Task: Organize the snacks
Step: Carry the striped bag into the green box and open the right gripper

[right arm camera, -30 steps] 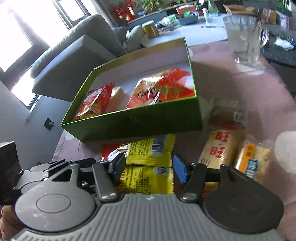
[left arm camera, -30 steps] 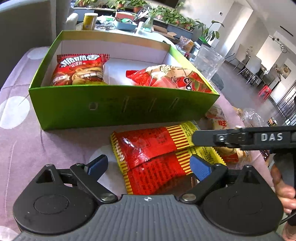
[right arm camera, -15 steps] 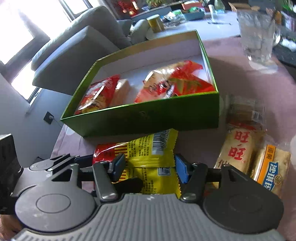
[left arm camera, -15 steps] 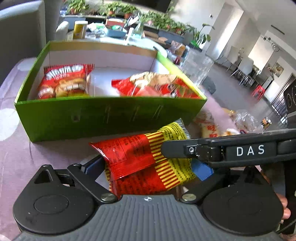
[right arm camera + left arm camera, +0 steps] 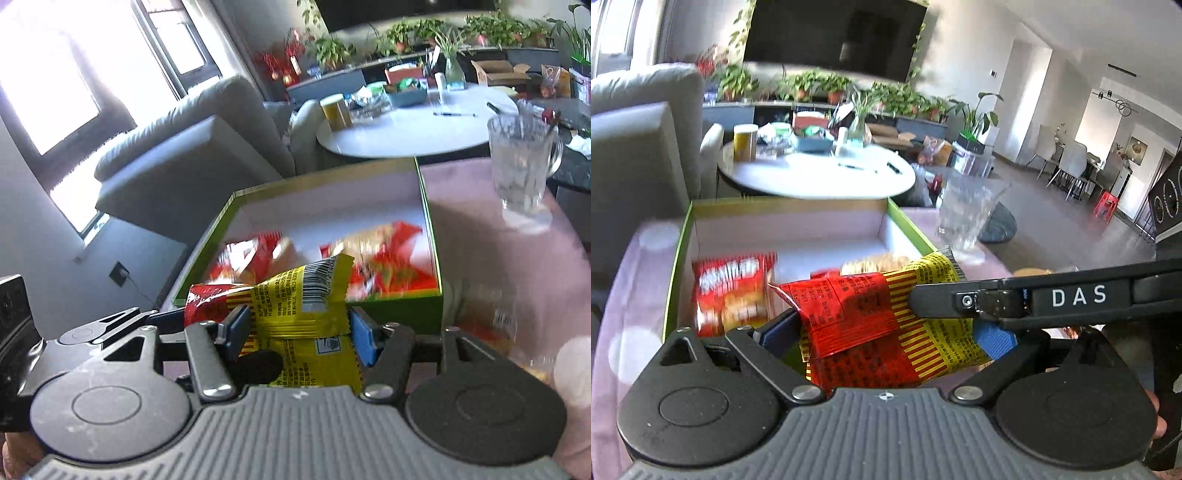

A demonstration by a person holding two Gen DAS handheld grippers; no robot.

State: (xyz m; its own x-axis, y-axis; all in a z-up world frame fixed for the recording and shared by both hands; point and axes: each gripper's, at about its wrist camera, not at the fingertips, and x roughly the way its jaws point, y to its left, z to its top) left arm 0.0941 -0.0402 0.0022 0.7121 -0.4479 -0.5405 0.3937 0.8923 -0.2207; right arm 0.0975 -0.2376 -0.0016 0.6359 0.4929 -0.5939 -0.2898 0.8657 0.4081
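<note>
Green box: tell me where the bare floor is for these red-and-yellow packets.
The green cardboard box has bare white floor along its back wall, plus a strip between the red snack bag on one side and the red-and-orange bag on the other. The front half is crowded. Both tools grip the red-and-yellow packets.

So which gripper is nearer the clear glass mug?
Right. The right gripper has the clear glass mug ahead on its right; the left gripper sits beyond it.

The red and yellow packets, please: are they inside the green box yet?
Not yet. The red and yellow packets sit clamped between both tools, before the green box near wall.
</note>
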